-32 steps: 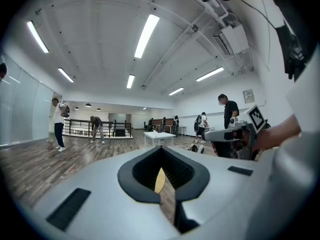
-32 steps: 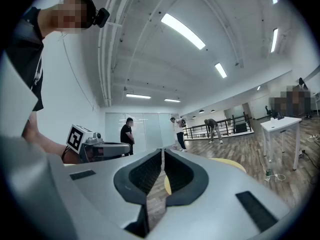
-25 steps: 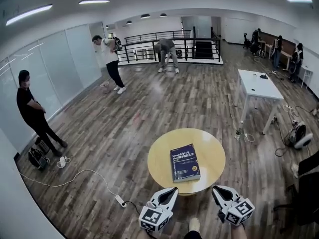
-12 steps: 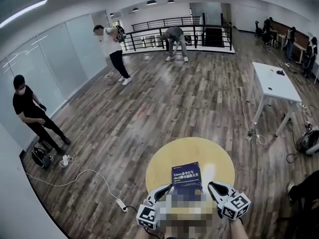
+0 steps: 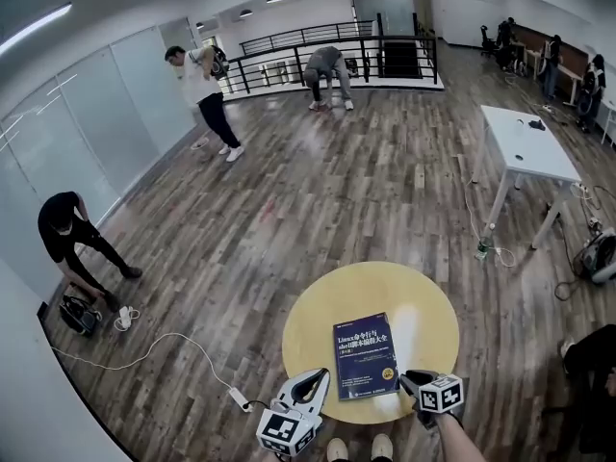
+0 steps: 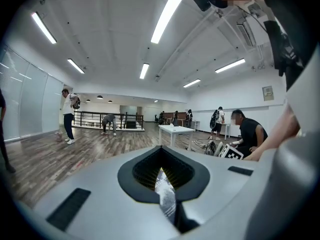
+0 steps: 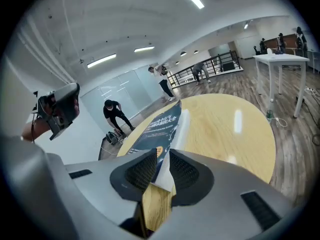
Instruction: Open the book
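Lying on table point(image 5: 322, 306), book point(image 5: 366, 354), near-right corner between right hand-held gripper point(image 5: 412, 385) jaws.

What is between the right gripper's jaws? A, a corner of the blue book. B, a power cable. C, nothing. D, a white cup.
A: the right gripper view shows the right gripper with its jaws closed on a corner of the blue book, which is on the round table.
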